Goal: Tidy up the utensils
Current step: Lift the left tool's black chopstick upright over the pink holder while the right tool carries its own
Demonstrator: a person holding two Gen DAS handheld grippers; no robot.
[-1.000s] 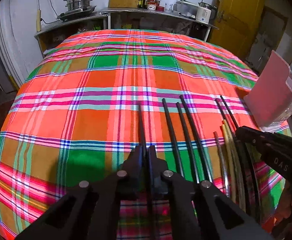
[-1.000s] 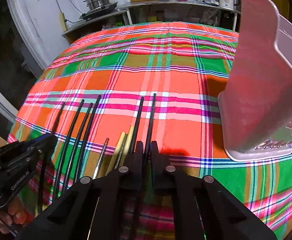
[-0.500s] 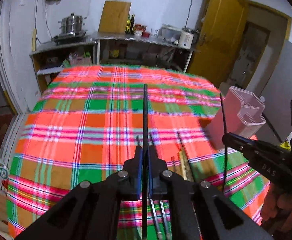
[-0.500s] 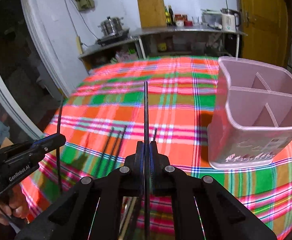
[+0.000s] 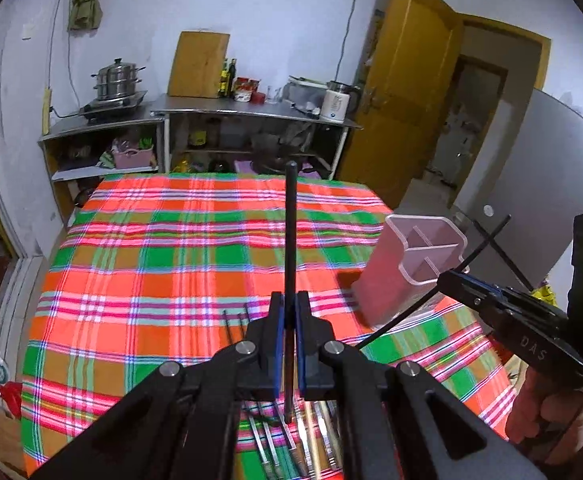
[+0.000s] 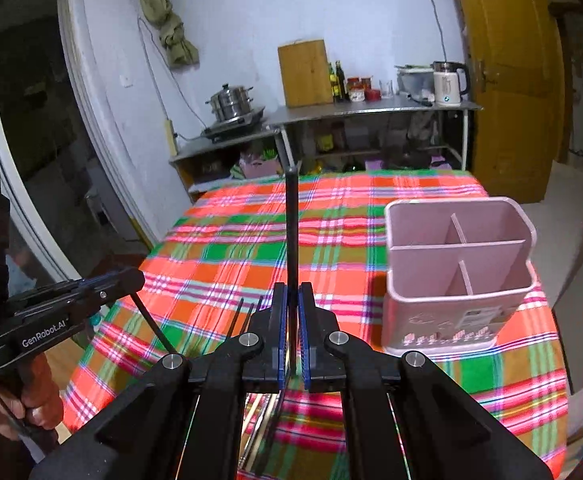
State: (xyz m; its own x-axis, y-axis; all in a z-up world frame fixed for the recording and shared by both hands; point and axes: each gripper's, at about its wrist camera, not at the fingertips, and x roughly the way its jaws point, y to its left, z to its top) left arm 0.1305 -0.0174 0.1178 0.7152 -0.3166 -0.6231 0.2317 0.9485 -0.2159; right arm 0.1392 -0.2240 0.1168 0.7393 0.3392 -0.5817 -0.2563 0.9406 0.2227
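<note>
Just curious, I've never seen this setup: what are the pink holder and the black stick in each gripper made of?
The holder looks like moulded plastic: pale pink, smooth, thin divider walls, a printed front. The sticks are slim, matte black chopsticks, possibly plastic or lacquered wood; the look leaves that open.

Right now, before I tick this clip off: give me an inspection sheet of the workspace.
Surface: plaid tablecloth covering the table.
Job's things: pink divided holder upright; its visible compartments look empty; loose chopsticks on the near cloth.
Clutter: nothing seen on the table.
Grippers: left gripper shut on a black chopstick; right gripper shut on another black chopstick.
Cables: wall cord running behind the stove.
Surroundings: steamer pot, kettle, yellow door.
</note>
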